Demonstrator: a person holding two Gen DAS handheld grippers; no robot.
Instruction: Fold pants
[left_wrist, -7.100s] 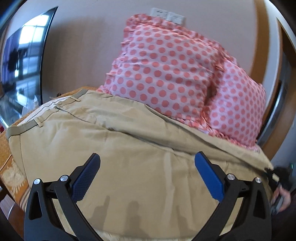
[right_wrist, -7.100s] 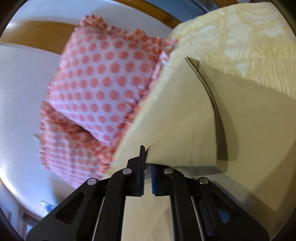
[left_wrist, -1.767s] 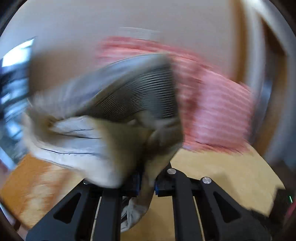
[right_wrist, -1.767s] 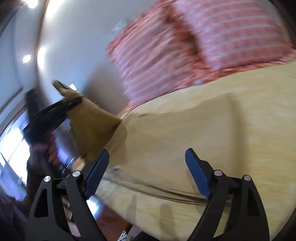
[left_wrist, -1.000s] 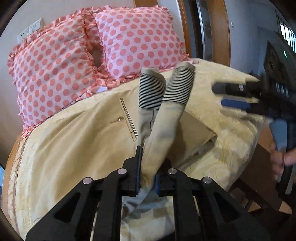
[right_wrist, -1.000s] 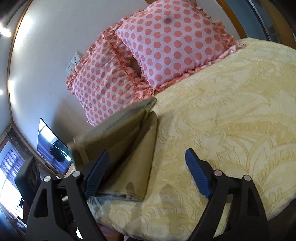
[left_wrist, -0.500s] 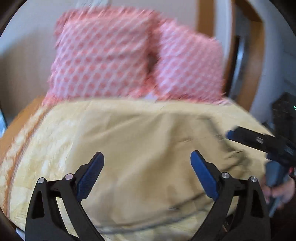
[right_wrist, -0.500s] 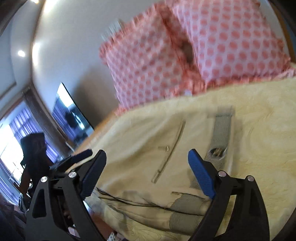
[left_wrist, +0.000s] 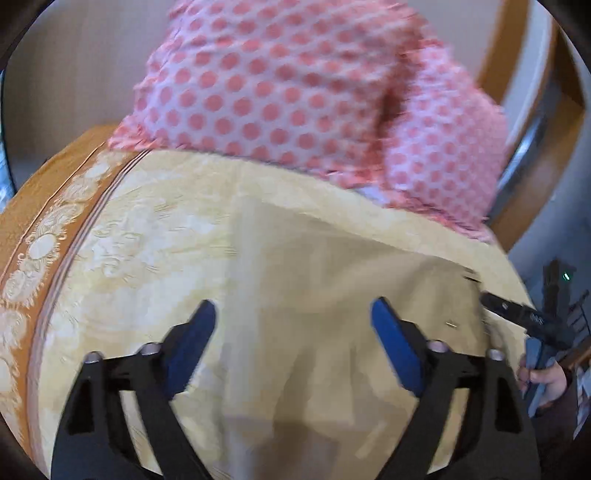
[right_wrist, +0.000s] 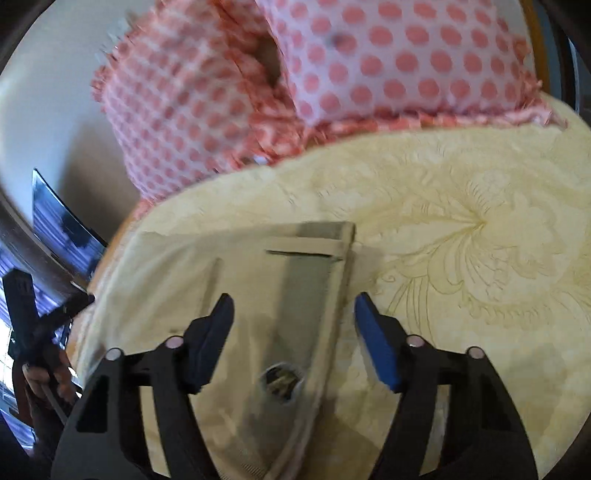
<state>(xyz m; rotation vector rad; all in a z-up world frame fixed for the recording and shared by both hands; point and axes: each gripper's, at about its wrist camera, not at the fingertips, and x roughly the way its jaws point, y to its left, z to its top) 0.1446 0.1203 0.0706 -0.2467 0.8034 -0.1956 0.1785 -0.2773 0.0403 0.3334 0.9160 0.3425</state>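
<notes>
Beige cotton pants (right_wrist: 236, 295) flat on yellow patterned bedspread (right_wrist: 480, 258), below pink polka-dot pillows (left_wrist: 280, 88). L gripper (left_wrist: 291, 328) & R gripper (right_wrist: 295, 325) both spread wide, empty, over cloth. Partly folded, judging by layers; further folds prob. left.

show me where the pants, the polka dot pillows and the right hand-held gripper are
pants (right_wrist: 303, 295): right wrist view, on the grey inner band near the top edge.
polka dot pillows (left_wrist: 258, 92): left wrist view, on the front face of the left pillow.
right hand-held gripper (right_wrist: 293, 314): right wrist view, midway between its open blue fingertips.
</notes>
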